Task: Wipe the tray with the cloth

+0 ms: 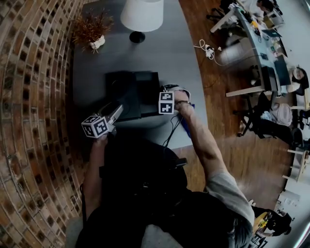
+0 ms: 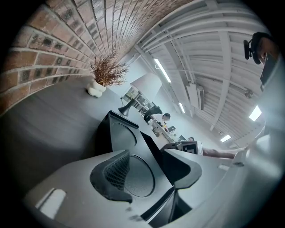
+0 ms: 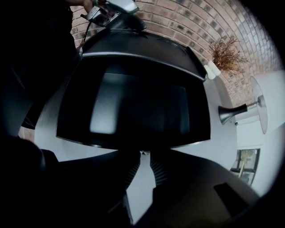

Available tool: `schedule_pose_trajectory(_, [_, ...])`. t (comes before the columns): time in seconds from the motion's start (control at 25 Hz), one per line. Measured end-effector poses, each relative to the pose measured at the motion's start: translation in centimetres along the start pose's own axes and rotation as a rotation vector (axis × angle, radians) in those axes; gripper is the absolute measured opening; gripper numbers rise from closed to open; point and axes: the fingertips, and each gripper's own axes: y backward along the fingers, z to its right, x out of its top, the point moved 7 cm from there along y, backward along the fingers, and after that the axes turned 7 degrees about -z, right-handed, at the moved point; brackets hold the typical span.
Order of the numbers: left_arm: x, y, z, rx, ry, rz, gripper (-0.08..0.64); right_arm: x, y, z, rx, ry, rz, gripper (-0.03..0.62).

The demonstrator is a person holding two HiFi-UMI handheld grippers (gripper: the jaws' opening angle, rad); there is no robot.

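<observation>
The black tray (image 1: 138,92) lies on the grey table (image 1: 160,53); round recesses show in its surface (image 2: 122,133). My left gripper (image 1: 117,109) reaches in from the left, and the tray's near rim runs between its jaws (image 2: 147,167), which are shut on it. My right gripper (image 1: 164,112) points steeply down at the tray's right edge. Its jaws (image 3: 142,156) are shut tip to tip with nothing visible between them, just before the tray's dark rim (image 3: 133,107). A blue strip (image 1: 186,124), possibly the cloth, shows beside my right forearm. The left gripper (image 3: 113,9) appears beyond the tray.
A dried plant in a white pot (image 1: 92,31) and a lamp with a white shade (image 1: 141,14) stand at the table's far end. A brick wall (image 1: 29,97) runs along the left. A cable (image 1: 172,128) crosses the near table edge. Office desks (image 1: 261,48) stand at the right.
</observation>
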Motion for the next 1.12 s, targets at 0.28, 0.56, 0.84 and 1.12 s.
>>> schedule_pose_trajectory(0.28, [0.3, 0.0, -0.1, 0.001, -0.002, 0.007, 0.239, -4.4, 2.4, 0.6, -0.085, -0.292, 0.032, 0.109])
schedule_pose_trajectory(0.56, [0.5, 0.0, 0.1, -0.003, -0.004, 0.016, 0.239, -18.4, 13.5, -4.2, 0.024, -0.924, 0.362, 0.121])
schedule_pose_trajectory(0.84, [0.5, 0.0, 0.1, 0.010, -0.010, 0.026, 0.235, -16.4, 7.2, -15.8, 0.207, -0.840, 0.115, 0.353])
schedule_pose_trajectory(1.12, [0.3, -0.3, 0.4, 0.007, -0.004, 0.017, 0.232, -10.6, 9.7, -10.8, 0.321, -0.807, 0.357, 0.175])
